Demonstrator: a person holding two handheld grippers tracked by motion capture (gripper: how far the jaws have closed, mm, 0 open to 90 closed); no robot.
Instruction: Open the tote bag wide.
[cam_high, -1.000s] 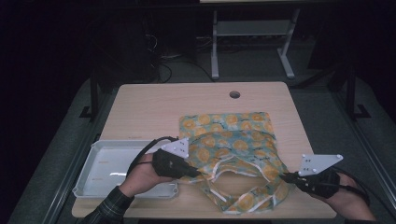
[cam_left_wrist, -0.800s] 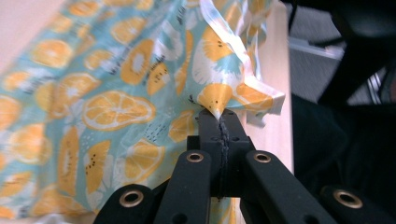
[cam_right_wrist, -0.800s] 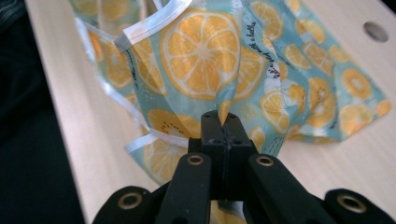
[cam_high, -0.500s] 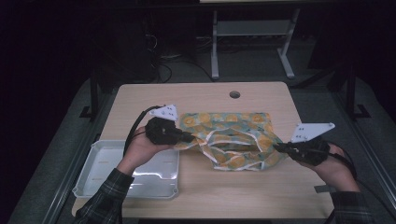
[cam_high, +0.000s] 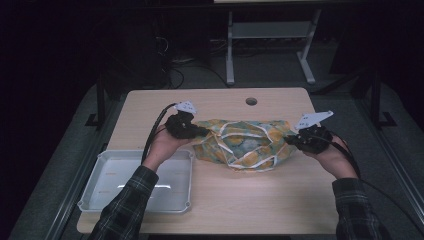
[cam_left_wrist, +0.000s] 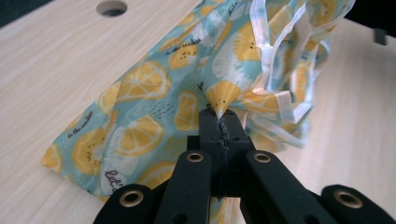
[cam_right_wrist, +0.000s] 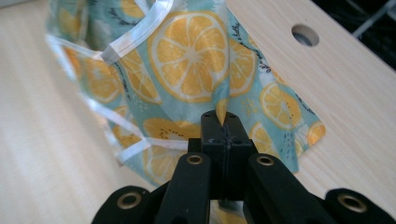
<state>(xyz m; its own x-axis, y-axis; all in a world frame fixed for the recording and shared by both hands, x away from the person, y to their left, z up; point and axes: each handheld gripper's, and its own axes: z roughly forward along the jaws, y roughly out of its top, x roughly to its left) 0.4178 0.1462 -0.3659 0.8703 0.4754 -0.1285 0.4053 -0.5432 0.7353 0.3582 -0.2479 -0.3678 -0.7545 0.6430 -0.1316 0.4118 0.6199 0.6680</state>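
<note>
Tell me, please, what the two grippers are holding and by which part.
Both hold the lemon-print cloth: the left gripper and the right gripper each pinch a fold of fabric at opposite ends.

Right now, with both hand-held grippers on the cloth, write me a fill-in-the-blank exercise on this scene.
1. The cloth is printed with slices of ______.
2. Each hand-held gripper, left and right, is ______ on a pinch of the cloth.
3. The metal tray lies near the table's front ______ corner in the high view.
4. The round hole lies on the ______ side of the cloth.

Missing words: lemon; shut; left; far
</note>
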